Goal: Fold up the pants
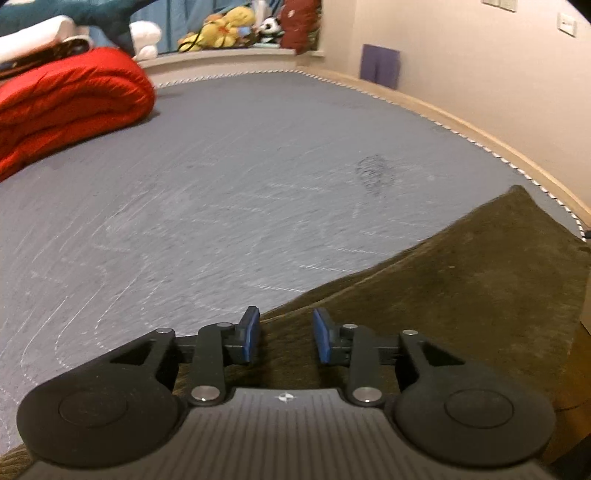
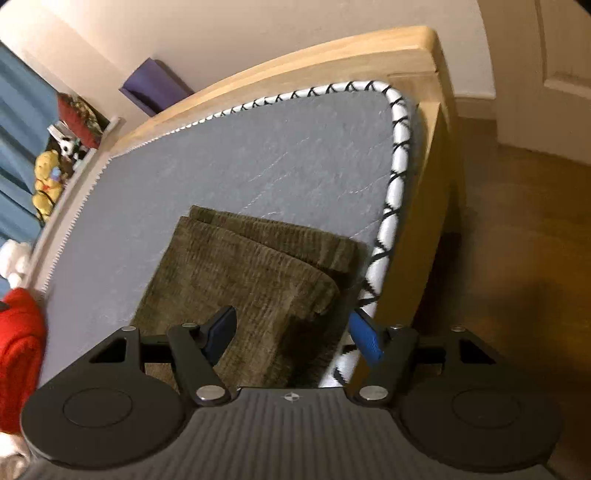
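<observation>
Black linkage arms and blue pads of my left hand-held gripper (image 1: 284,334) are filling the bottom of the left wrist view, and I am holding its jaws partly apart with nothing pinched between them. Beneath and beyond those pads, the olive-brown corduroy pants (image 1: 443,288) are lying folded on the grey quilted mattress (image 1: 221,177), spreading away to the right, with one corner reaching close to the bed's edge.

I am holding my right hand-held gripper (image 2: 291,334) with its jaws spread wide, gripping nothing. Its left pad is hovering over the pants (image 2: 240,273), while its right pad is sitting out past the mattress's black-and-white piped edge (image 2: 397,155). From this side the pants are showing as stacked layers, the far layer sticking out beyond the upper one, lying near the mattress corner beside the light wooden bed frame (image 2: 424,59).

Over at the far left of the mattress, a folded red quilt (image 1: 70,103) is resting well apart from the pants. Yellow plush toys (image 1: 221,29) are sitting on a ledge behind the bed.
</observation>
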A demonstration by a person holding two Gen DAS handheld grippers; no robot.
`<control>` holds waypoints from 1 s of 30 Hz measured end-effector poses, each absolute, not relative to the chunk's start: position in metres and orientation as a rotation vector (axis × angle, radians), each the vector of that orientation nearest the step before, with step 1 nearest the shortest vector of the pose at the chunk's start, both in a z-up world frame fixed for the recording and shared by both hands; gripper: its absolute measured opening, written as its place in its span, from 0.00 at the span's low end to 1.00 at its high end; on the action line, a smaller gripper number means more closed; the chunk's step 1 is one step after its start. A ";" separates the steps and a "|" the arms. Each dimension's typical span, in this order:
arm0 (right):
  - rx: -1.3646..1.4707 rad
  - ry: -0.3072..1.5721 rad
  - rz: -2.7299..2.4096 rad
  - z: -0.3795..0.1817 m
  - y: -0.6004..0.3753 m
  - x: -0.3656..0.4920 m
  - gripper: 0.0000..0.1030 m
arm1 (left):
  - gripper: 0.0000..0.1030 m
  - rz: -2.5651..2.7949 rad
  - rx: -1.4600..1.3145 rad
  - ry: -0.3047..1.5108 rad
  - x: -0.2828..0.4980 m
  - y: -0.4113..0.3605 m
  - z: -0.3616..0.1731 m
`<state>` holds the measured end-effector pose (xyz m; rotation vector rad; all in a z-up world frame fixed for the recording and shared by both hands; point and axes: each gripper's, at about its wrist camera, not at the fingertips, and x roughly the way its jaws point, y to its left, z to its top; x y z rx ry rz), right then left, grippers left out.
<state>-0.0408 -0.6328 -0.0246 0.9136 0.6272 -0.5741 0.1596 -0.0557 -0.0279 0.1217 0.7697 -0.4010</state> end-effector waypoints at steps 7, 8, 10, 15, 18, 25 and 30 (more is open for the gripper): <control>1.015 0.571 -0.556 -0.044 -0.644 -0.034 0.63 | 0.35 -0.455 0.094 0.718 0.145 -0.070 -0.013; 1.017 0.571 -0.560 -0.045 -0.645 -0.034 0.63 | 0.35 -0.463 0.093 0.712 0.142 -0.070 -0.012; 1.011 0.558 -0.572 -0.048 -0.646 -0.032 0.63 | 0.35 -0.479 0.093 0.706 0.138 -0.072 -0.010; 1.005 0.531 -0.615 -0.049 -0.646 -0.028 0.63 | 0.36 -0.502 0.117 0.699 0.128 -0.078 -0.011; 0.938 0.538 -0.646 -0.047 -0.639 -0.021 0.59 | 0.36 -0.512 0.126 0.700 0.125 -0.081 -0.012; 0.872 0.543 -0.695 -0.045 -0.632 -0.016 0.34 | 0.40 -0.523 0.128 0.688 0.119 -0.079 -0.009; 0.877 0.526 -0.699 -0.039 -0.630 -0.018 0.27 | 0.40 -0.522 0.125 0.688 0.119 -0.077 -0.008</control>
